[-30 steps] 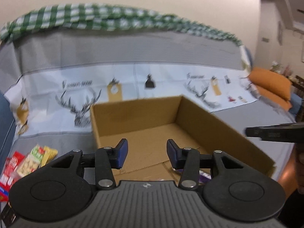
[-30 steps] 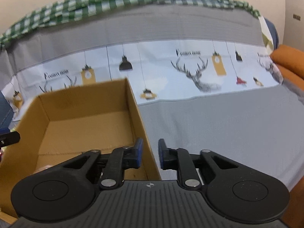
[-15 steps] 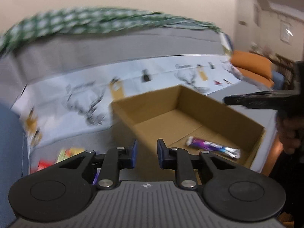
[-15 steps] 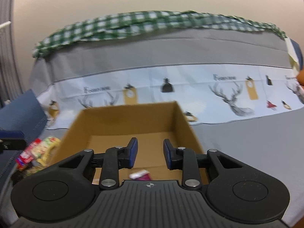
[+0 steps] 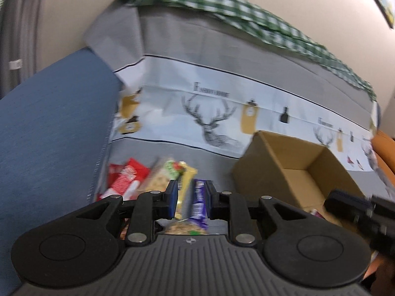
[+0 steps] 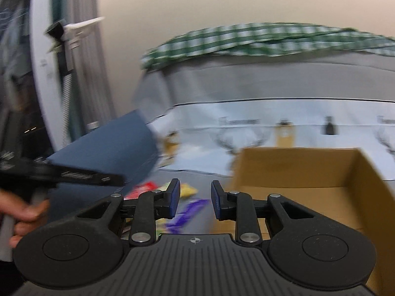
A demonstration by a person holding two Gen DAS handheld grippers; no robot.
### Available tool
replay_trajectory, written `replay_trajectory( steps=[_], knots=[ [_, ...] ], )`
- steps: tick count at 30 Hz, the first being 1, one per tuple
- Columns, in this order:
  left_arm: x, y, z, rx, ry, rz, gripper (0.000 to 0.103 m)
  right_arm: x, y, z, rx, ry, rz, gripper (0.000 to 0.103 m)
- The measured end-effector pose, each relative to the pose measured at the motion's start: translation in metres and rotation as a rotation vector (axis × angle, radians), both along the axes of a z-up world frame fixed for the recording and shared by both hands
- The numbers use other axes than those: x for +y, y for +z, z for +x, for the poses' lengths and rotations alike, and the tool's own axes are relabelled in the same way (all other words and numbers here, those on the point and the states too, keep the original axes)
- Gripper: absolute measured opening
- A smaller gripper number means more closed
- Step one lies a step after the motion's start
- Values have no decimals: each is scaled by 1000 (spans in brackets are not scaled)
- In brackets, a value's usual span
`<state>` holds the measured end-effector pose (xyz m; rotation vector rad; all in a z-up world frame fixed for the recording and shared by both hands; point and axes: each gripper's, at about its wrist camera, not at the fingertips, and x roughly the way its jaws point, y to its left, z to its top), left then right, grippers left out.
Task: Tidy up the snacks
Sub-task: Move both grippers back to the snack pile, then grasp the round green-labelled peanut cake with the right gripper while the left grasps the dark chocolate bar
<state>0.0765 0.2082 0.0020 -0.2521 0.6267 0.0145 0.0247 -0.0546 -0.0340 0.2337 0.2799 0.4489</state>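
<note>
Hovering over crinkly foil snack packets (image 5: 158,180) beside a corrugated cardboard box (image 5: 291,170), both narrow-gapped grippers (image 5: 189,198) (image 6: 193,198) pinch nothing.

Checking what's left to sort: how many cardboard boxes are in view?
1: an open cardboard box on the grey cover, right of the snack pile.

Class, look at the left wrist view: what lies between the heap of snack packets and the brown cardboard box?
In the left wrist view, only bare grey sofa cover lies between the snack packets and the brown cardboard box.
</note>
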Motion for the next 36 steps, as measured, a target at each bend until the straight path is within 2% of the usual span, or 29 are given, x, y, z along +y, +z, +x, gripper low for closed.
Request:
replay_trajectory(
  steps=[6,11,14,17,18,19,21,24,29,36],
  knots=[
    [19,-7,0,46,61,-1,24,61,0,3,6,131,-43,29],
    [29,-15,4,88,85,15,24,93,-10,16,65,173,-80,30],
    [31,-20,7,116,95,25,24,105,-15,21,96,181,-103,34],
    [35,-23,9,131,106,28,25,116,-19,30,133,169,-124,54],
    [37,-25,10,137,110,28,26,119,-22,36,146,160,-132,67],
    [38,-26,11,142,113,28,26,121,-24,38,156,139,-148,76],
    [41,-28,12,152,118,27,26,125,-30,51,174,115,-162,79],
    [45,-31,13,165,130,19,27,132,-38,65,220,122,-162,92],
    [48,-34,14,179,131,8,27,152,-52,83,259,127,-221,102],
    [44,-39,18,197,106,39,28,166,-74,109,312,98,-284,102]
  ],
)
